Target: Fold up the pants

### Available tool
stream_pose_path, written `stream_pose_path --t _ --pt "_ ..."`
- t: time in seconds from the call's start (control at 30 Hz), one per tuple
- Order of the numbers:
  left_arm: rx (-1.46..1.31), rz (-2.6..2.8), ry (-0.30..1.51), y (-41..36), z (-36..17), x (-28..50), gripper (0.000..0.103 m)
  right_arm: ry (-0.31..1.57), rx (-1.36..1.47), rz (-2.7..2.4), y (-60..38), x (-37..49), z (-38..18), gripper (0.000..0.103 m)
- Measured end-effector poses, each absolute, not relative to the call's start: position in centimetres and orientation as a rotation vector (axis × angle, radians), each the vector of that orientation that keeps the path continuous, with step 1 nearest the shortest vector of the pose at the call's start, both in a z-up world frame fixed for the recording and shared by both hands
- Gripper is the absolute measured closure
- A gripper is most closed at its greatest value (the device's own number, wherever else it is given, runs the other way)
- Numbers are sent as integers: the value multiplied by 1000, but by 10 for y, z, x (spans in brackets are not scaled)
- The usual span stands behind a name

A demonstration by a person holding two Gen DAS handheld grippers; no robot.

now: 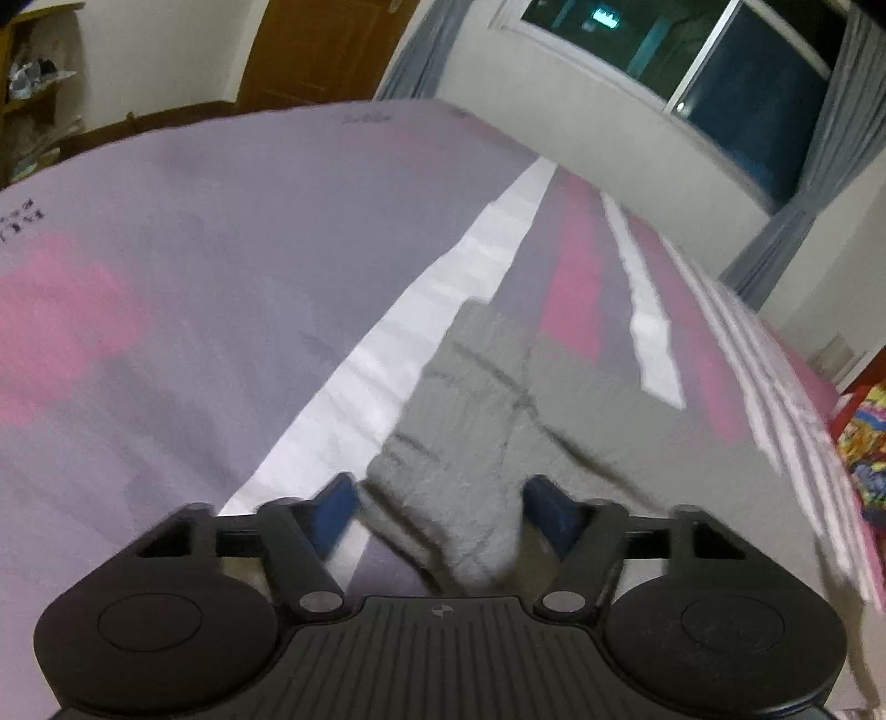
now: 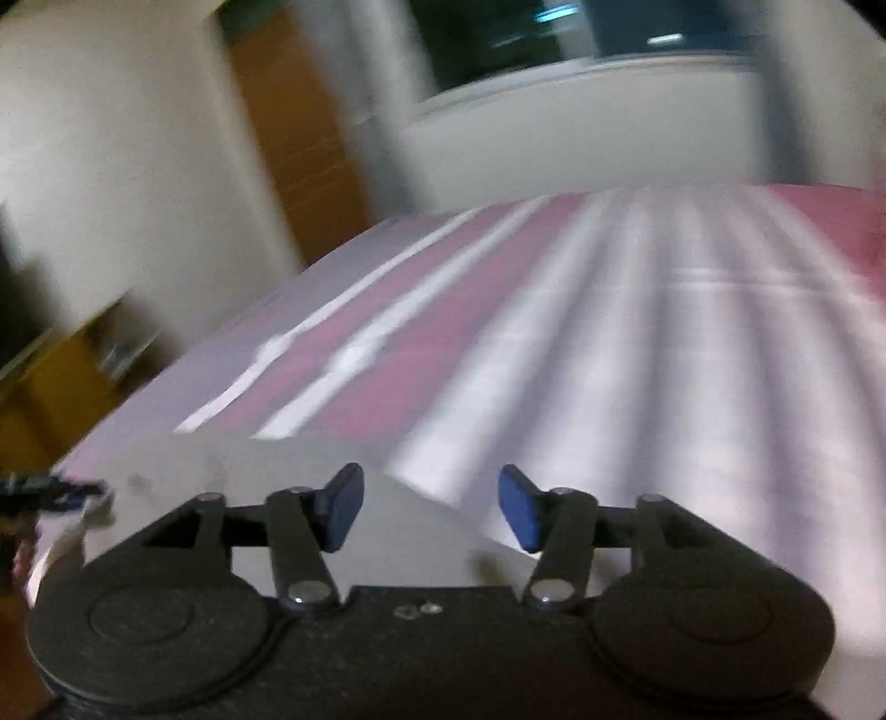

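Note:
The grey pants (image 1: 487,387) lie crumpled along the striped bedsheet (image 1: 194,277) in the left wrist view, reaching down between the jaws. My left gripper (image 1: 440,509) is open; its blue pads (image 1: 335,509) stand on either side of the cloth without pressing it. The right wrist view is blurred. There my right gripper (image 2: 431,509) is open above a pale grey flat cloth (image 2: 249,498), most likely the pants, with nothing gripped between its pads (image 2: 518,509).
The bed carries a purple, pink and white striped sheet (image 2: 609,332). A wall with a window (image 1: 747,83) and curtains runs behind it, a wooden door (image 1: 321,50) to the left. A dark object with blue parts (image 2: 50,490) shows at the right view's left edge.

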State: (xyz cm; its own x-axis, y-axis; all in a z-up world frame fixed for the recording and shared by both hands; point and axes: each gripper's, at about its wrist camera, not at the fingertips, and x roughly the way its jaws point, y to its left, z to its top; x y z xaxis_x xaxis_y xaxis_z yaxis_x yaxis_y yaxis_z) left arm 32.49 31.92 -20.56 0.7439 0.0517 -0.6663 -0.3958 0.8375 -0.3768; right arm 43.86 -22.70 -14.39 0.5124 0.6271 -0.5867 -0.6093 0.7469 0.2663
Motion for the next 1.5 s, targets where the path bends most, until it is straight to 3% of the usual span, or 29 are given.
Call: stream_pose_path --t 0.13,0.3,0.33,0.37,0.43,0.5,0.63,0.7,0.77,0.97,1.13,1.23,1.27,1.33,1.37,1.5 --pt "-540 221 675 322 -216 327 47 794 -97 825 -156 486 -176 51" --pt "-543 186 644 327 -223 320 48 901 -120 922 -123 502 -197 61" --pt "-545 183 638 327 -224 319 48 912 -127 939 -120 503 -200 71" --pt "-545 180 633 327 -224 318 50 901 -134 962 -117 496 -197 99" --pt "-539 181 607 326 -218 316 60 856 -198 974 -113 489 -186 100" --pt "-496 182 572 324 -208 317 64 787 -255 937 -107 474 -169 101" --pt "-468 217 617 320 -218 330 63 899 -252 781 -98 485 -203 99" --pt "-485 229 620 324 -215 323 45 872 -206 741 -104 478 -195 90" --pt "-487 263 610 327 -208 308 33 779 -176 671 -129 457 -175 80" --pt "-314 253 423 275 -160 296 32 785 -99 614 -213 388 -167 78" --pt "-185 111 729 231 -195 358 30 841 -75 393 -313 360 -182 74" --pt "-182 95 737 231 -199 354 30 825 31 107 -434 339 -177 73" --pt "-181 94 741 229 -199 352 30 834 96 14 -478 328 -175 74" --pt "-174 93 756 226 -197 349 30 850 200 -117 -539 307 -170 89" --pt "-166 95 762 224 -197 348 30 841 230 -196 -561 294 -163 77" --pt "-201 109 766 221 -193 343 29 692 483 -225 -620 232 -142 71"
